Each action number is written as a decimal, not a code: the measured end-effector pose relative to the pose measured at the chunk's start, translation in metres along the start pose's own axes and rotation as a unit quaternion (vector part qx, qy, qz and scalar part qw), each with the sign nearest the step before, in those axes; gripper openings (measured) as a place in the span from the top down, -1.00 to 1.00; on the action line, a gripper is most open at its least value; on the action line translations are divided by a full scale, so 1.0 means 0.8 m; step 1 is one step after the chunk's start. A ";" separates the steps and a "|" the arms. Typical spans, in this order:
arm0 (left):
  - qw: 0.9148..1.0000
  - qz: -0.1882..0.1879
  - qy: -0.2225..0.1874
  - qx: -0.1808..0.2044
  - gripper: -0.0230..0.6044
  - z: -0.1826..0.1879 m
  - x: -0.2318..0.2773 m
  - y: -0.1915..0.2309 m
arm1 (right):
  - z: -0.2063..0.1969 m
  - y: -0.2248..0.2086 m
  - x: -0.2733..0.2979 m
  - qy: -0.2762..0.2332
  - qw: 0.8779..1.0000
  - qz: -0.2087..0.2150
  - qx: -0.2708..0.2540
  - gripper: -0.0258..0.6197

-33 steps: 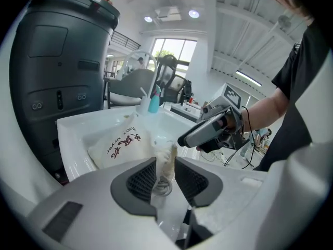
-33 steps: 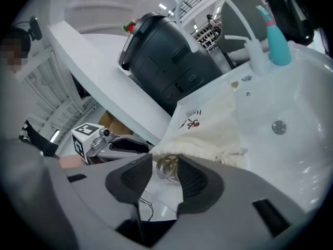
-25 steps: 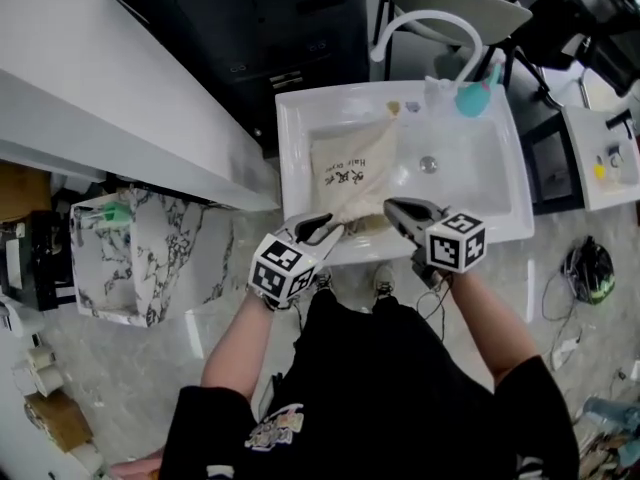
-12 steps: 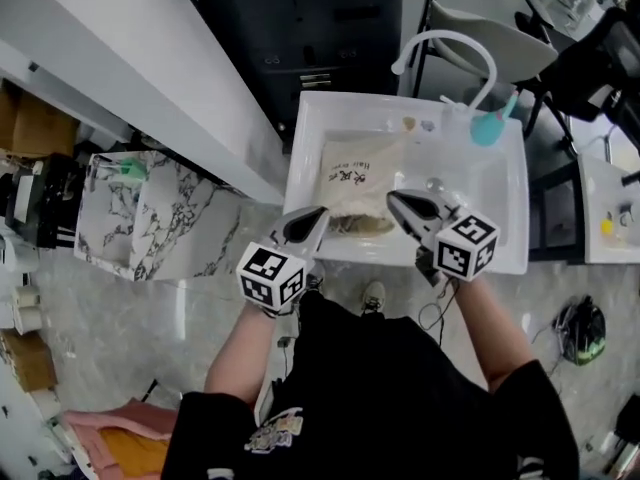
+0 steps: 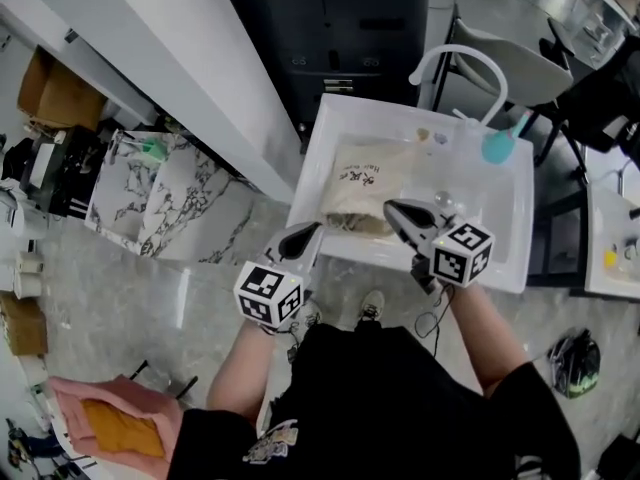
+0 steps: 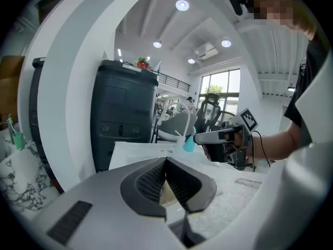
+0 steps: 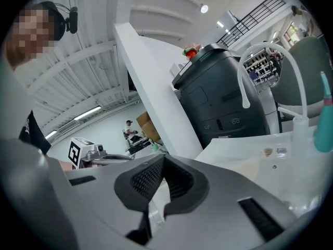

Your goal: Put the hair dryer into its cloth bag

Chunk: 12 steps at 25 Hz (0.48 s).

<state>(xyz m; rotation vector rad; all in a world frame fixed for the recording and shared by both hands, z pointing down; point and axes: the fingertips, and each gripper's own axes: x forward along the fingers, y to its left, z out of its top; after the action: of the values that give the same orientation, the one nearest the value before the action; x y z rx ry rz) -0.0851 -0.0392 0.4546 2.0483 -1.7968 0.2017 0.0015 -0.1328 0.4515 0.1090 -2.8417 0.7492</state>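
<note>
A cream cloth bag (image 5: 365,183) with dark print lies bulging in the white sink (image 5: 318,158), its mouth toward the front rim. No hair dryer shows outside it. My left gripper (image 5: 310,230) hangs shut above the sink's front rim, left of the bag's mouth, with nothing between its pads. In the left gripper view the jaws (image 6: 165,161) meet, and a bit of the cream bag (image 6: 167,194) shows beyond them. My right gripper (image 5: 392,208) is also shut and empty, raised over the bag's right front corner; it appears in the left gripper view as right gripper (image 6: 208,137).
A curved white faucet (image 5: 458,56) and a teal item (image 5: 497,146) stand at the sink's far edge. A long white counter (image 5: 170,48) and a marble-patterned stand (image 5: 165,193) lie to the left. A helmet (image 5: 568,363) rests on the floor at right.
Both grippers have lifted off the bag's mouth and drawn back toward the front rim. The left gripper, open at the bag's edge before, has shut. The bag stays in the sink.
</note>
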 end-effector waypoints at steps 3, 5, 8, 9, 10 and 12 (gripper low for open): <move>1.000 0.007 -0.001 0.001 0.92 -0.001 -0.014 0.002 | -0.002 0.010 0.005 -0.001 1.000 0.004 0.002 0.93; 1.000 0.009 -0.001 0.002 0.92 -0.003 -0.023 0.003 | -0.004 0.017 0.008 -0.004 1.000 0.004 0.004 0.93; 1.000 0.008 -0.003 0.003 0.92 -0.005 -0.037 0.003 | -0.008 0.026 0.010 -0.009 1.000 -0.002 0.009 0.93; 1.000 0.006 -0.005 0.005 0.92 -0.006 -0.042 0.003 | -0.009 0.030 0.011 -0.011 1.000 -0.007 0.009 0.93; 1.000 0.005 -0.006 0.006 0.92 -0.007 -0.048 0.002 | -0.010 0.035 0.011 -0.012 1.000 -0.012 0.009 0.93; 1.000 0.002 -0.010 0.008 0.92 -0.008 -0.061 0.002 | -0.014 0.046 0.010 -0.017 1.000 -0.023 0.011 0.93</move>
<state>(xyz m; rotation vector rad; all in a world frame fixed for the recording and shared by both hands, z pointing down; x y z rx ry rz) -0.0934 0.0077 0.4431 2.0653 -1.8169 0.1966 -0.0086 -0.0956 0.4448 0.1903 -2.8521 0.7773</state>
